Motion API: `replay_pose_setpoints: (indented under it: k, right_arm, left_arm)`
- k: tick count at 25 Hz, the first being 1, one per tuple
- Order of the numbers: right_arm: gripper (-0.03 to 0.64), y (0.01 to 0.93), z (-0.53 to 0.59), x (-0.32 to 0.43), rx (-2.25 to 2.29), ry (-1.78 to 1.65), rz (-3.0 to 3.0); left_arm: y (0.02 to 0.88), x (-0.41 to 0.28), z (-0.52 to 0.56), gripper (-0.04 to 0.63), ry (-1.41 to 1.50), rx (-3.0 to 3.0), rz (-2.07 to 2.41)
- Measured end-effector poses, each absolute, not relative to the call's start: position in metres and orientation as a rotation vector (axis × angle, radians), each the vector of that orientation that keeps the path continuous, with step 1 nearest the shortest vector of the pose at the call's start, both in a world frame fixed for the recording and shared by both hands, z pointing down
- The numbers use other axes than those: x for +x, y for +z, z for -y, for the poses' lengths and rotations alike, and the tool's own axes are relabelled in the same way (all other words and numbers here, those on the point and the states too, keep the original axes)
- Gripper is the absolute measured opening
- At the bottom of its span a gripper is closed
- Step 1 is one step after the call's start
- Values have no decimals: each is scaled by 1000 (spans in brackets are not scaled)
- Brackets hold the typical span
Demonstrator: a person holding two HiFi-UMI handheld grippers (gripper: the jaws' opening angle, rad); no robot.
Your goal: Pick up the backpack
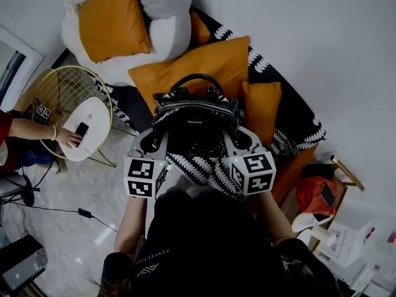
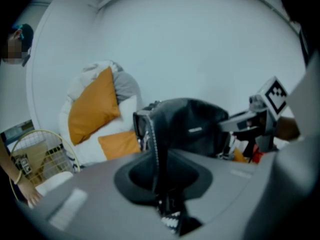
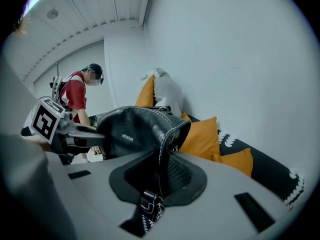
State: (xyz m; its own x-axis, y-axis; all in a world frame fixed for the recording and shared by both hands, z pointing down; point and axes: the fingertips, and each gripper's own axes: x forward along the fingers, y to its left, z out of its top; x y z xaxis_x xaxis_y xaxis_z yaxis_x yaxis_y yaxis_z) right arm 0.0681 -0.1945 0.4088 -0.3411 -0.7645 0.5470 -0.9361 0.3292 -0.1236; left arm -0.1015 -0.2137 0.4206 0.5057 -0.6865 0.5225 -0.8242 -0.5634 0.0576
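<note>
A black leather backpack (image 1: 195, 125) with a looped top handle hangs between my two grippers, above the sofa's orange cushions. My left gripper (image 1: 156, 142) is shut on the bag's left side and my right gripper (image 1: 238, 140) on its right side. In the left gripper view the backpack (image 2: 185, 129) bulges past the jaws, and its stitched edge and strap are pinched in the left gripper (image 2: 160, 184). The right gripper view shows the backpack (image 3: 135, 131) the same way, its white-stitched seam clamped in the right gripper (image 3: 160, 184). The bag's underside is hidden.
Orange cushions (image 1: 192, 70) and a black-and-white patterned throw (image 1: 291, 122) cover the sofa under the bag. A white cushion pile (image 1: 161, 17) lies at the back. At left, another person's hand (image 1: 68, 138) rests on a round wire side table (image 1: 62, 91). An orange bag (image 1: 315, 193) sits at right.
</note>
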Motion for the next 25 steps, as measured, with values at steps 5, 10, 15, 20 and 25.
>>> replay_pose_setpoints:
  k: [5,10,15,20,25]
  right_arm:
    - [40,386,200,68,1525,551,2257]
    - [38,365,204,67,1533,503,2302]
    - [35,347,205,65,1543,464,2349]
    - [34,327,206,61,1560,417,2392]
    - [34,310,206,58,1571,379,2429]
  left_arm:
    - [395,-103,217,60,598,2485,1315]
    - [372,-104,217,60,534,2500,1352]
    - [353,-106,214,60,447,2496,1391]
    - [331,-111,213,58,387,2533,1440]
    - [312,-113,212,58,334,2555,1475]
